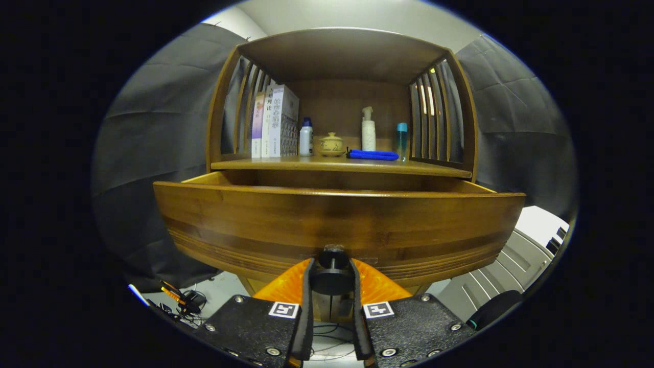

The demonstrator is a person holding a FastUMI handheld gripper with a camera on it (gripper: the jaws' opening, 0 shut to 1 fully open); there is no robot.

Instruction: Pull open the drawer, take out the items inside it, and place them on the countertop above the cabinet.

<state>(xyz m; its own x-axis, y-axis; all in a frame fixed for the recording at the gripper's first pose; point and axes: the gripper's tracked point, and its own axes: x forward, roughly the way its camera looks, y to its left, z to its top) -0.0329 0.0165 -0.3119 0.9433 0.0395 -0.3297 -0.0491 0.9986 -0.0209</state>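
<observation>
At the cabinet front, the gripper [331,273] clamps both fingers on the round knob [332,278] of the partly open drawer [337,225], likely stiff, heavy wood best pulled there.

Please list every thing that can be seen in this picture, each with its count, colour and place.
cabinet: one, brown wood, straight ahead of the fingers.
drawer: one, brown wood, pulled out under the countertop; its inside is hidden.
knob: one, black, on the drawer front, between the fingers.
countertop: one, brown wood, above the drawer.
books: about three, white and purple, upright at the countertop's left.
small bottle: one, white with blue cap, beside the books.
lidded pot: one, tan, middle.
blue cloth: one, lying right of the pot.
pump bottle: one, white, behind the cloth.
slim bottle: one, clear with teal cap, right.
gripper: one, fingers closed on the knob.
</observation>
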